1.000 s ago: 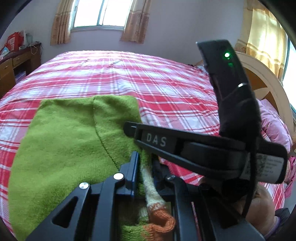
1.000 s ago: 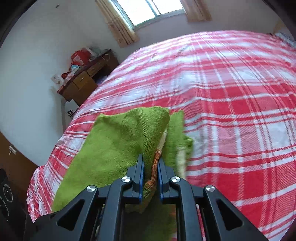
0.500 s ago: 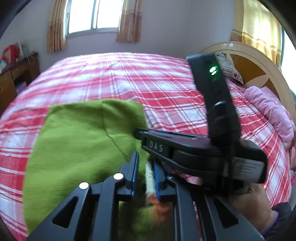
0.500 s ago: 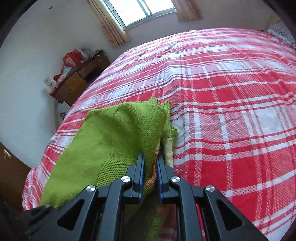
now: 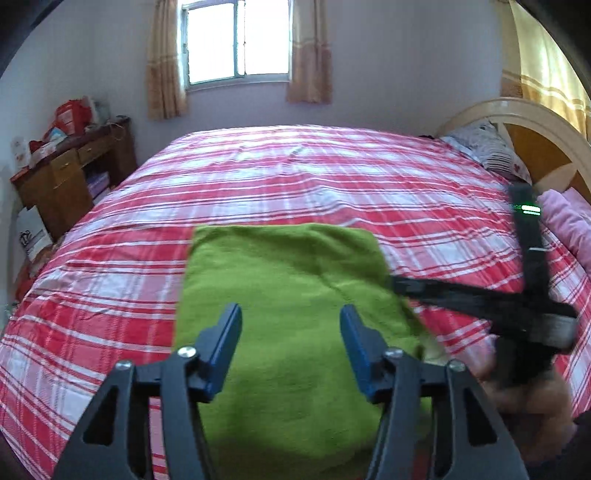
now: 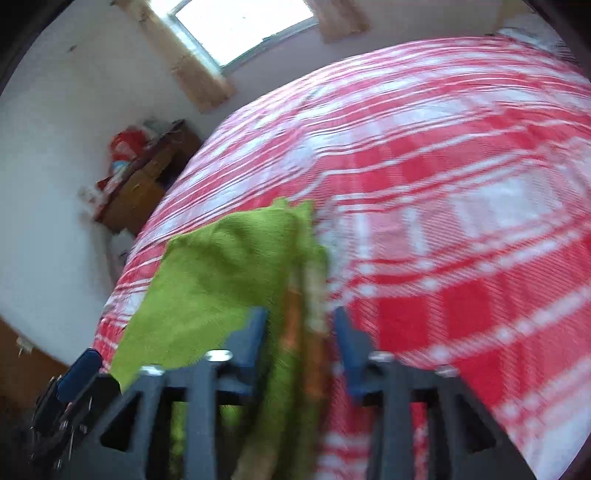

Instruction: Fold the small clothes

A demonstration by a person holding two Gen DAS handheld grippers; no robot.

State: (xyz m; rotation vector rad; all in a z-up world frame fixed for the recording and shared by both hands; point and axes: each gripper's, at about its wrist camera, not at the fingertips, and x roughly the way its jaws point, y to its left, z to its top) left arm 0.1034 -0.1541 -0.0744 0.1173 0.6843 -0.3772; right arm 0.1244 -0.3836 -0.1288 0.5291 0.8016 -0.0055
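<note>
Green sweater (image 5: 288,295) on plaid bed (image 5: 332,177), left gripper (image 5: 290,343) spread wide above it, right gripper (image 6: 299,332) parted, blurred, sweater's near edge cut off

the right gripper (image 6: 299,325) pointed across a bed with a red and white plaid sheet (image 6: 461,192), its blue-padded jaws spread apart. between them ran the edge of a green knitted garment (image 6: 221,266), with an orange and pale strip along that edge (too blurred to read clearly); no pad visibly pressed on it. the garment lay spread to the left of the fingers. a wooden dresser (image 6: 140,184) stood by the wall under a curtained window (image 6: 240,26). the whole view was motion-blurred.
</note>
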